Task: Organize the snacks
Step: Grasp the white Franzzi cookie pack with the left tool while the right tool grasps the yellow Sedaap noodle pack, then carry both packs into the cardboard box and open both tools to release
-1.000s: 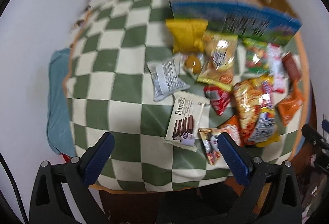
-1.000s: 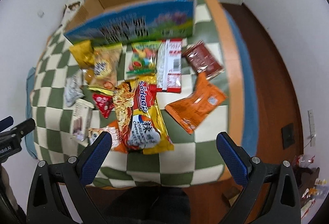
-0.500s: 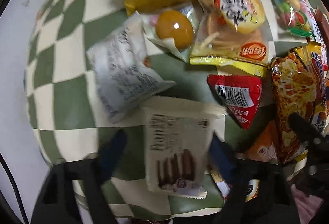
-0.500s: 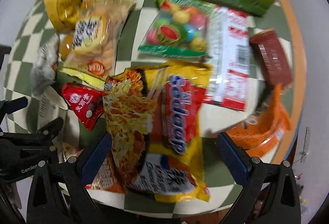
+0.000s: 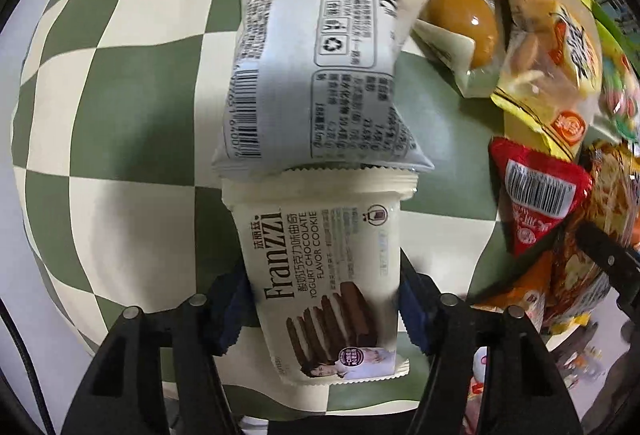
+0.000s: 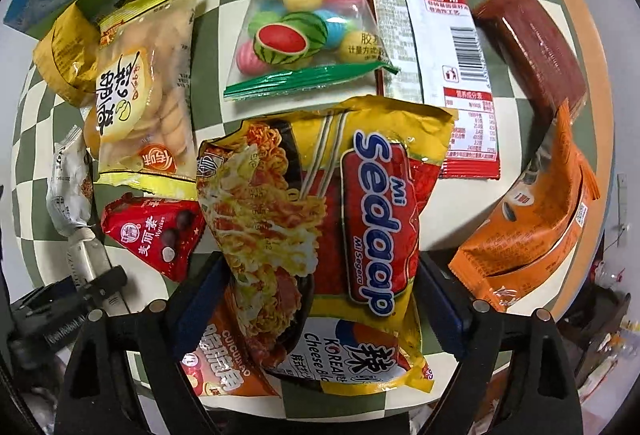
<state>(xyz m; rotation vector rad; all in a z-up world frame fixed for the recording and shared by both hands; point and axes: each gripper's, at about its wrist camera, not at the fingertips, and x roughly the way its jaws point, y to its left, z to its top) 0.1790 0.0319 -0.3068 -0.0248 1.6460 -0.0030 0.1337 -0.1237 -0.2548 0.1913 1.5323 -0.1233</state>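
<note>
A flat, glossy cream cookie packet (image 5: pixel 324 275) was pinched by the left claw (image 5: pixel 325 309); a crinkly noodle packet (image 6: pixel 320 235) was straddled, ungripped, by the wide-open right claw (image 6: pixel 316 307).

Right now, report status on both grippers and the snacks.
Left gripper closed around cream Franzzi chocolate cookie pack. Right gripper straddles yellow-red Mi Sedaap noodle packet, grip unconfirmed. White back-printed wrapper overlaps cookie pack's far end.

Left gripper (image 5: pixel 324 309): blue pads pressed against both sides of the Franzzi cookie pack (image 5: pixel 326 271).
Grey-white wrapper (image 5: pixel 320 75): overlaps the cookie pack's far end.
Checkered cloth (image 5: pixel 120 83): green and cream, beneath everything.
Red triangular packet (image 5: pixel 536 195): to the right.
</note>
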